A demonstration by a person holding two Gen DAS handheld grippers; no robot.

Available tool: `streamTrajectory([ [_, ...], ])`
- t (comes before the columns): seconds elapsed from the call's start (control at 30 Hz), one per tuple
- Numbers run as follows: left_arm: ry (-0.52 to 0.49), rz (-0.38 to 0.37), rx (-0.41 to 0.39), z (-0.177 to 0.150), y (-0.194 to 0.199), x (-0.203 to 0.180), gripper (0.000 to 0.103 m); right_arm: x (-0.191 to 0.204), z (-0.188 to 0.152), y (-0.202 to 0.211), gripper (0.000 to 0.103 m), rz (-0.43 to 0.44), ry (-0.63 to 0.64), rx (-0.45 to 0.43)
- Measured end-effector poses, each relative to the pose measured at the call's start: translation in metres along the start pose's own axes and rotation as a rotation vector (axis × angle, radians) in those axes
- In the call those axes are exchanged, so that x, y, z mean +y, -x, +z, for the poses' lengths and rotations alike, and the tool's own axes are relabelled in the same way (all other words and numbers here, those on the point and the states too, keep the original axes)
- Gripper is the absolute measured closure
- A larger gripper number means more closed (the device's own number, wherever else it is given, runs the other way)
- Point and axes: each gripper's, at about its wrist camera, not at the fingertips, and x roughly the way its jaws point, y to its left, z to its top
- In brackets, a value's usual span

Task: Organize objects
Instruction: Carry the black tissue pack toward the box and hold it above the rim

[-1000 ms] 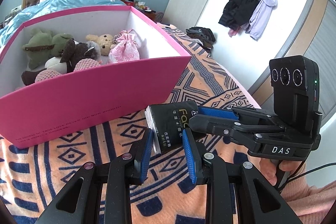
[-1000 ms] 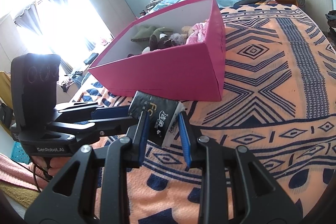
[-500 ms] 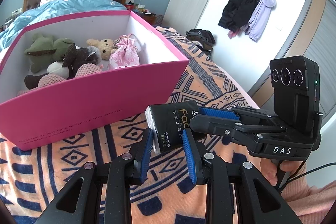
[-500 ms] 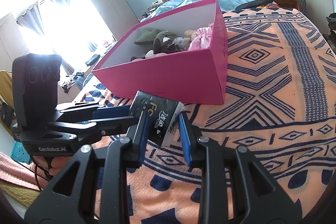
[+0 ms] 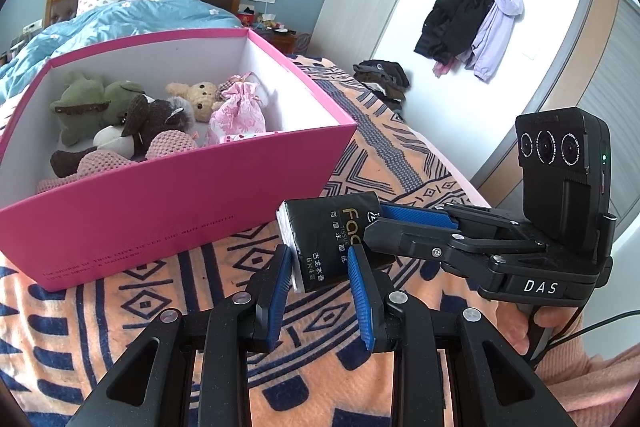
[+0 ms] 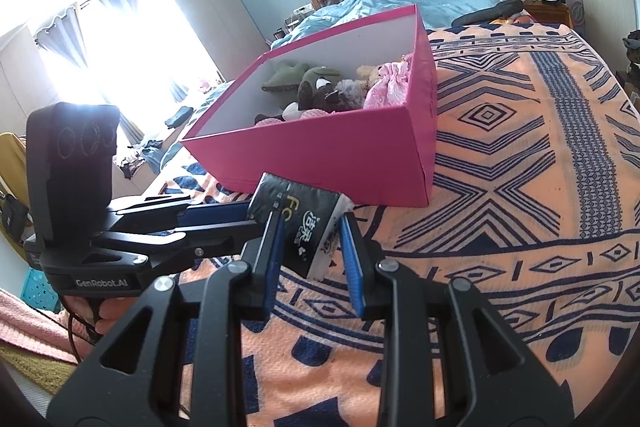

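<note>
A black tissue pack [image 5: 332, 239] is held in the air by both grippers, just in front of the pink box [image 5: 180, 203]. My left gripper [image 5: 318, 259] is shut on the pack's near end. My right gripper [image 6: 310, 231] is shut on the pack [image 6: 304, 223] from the other side; it shows in the left wrist view [image 5: 384, 223] coming in from the right. The pink box [image 6: 332, 155] is open and holds several plush toys [image 5: 132, 119] and a pink drawstring bag [image 5: 238, 111].
The box stands on an orange blanket with dark blue patterns [image 6: 520, 187] over a bed. A blue duvet and pillows [image 5: 120, 15] lie beyond the box by the headboard. Coats [image 5: 468, 19] hang on the wall at the right.
Both grippers have lifted the tissue pack together, so the box now appears lower and its inside shows more. The grip on the pack has not changed.
</note>
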Motion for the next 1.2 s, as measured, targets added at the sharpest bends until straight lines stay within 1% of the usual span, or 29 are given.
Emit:
streamTrajectory([
  [1.2, -0.018, 0.009, -0.030, 0.008, 0.011, -0.003, 0.075, 0.009, 0.007, 0.009, 0.072, 0.004, 0.030, -0.031],
])
